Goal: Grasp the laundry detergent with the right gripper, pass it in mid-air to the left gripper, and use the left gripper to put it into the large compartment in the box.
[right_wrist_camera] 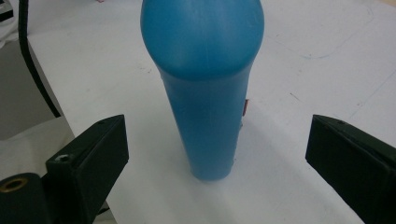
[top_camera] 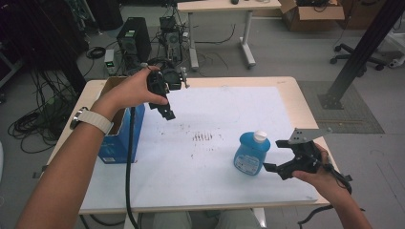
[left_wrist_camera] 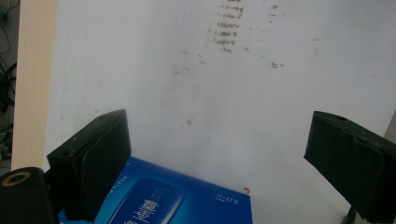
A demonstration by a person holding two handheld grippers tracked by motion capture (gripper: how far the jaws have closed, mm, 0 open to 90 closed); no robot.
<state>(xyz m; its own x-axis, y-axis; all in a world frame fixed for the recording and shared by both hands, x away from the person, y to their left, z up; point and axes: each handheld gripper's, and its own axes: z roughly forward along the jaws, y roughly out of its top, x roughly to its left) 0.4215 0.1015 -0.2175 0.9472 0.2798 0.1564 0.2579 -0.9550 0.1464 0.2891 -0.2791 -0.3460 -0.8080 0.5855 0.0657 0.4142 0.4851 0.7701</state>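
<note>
Bottle (top_camera: pixel 251 153) of blue plastic with a white cap (top_camera: pixel 260 136) stands upright on the white sheet (top_camera: pixel 215 114) that covers the table (top_camera: pixel 291 88), toward the near right part of it. Just to its right, the right tool (top_camera: pixel 270 167) is held low in the person's right hand (top_camera: pixel 319 172), its jaws pointing at the bottle's side. In the right gripper view the bottle (right_wrist_camera: pixel 205 84) rises between the two black jaws, which are spread wide and touch nothing; bare sheet shows on both sides of the bottle.

Across the table, well apart from the bottle, the left tool (top_camera: pixel 168 113) is held high in the person's left hand (top_camera: pixel 131 90), tipped downward over the left part of the sheet. A white watch band (top_camera: pixel 93 120) sits on that wrist, and a black cable (top_camera: pixel 129 162) hangs from the tool down past the near table edge. Its jaws also stand wide apart with nothing between them, as the left gripper view shows. Below them lies a blue box (left_wrist_camera: pixel 173 198) with white print, seen in the high view (top_camera: pixel 119 140) at the table's left edge, its cardboard top open. A patch of dark smudges (top_camera: pixel 203 137) marks the middle of the sheet.
</note>
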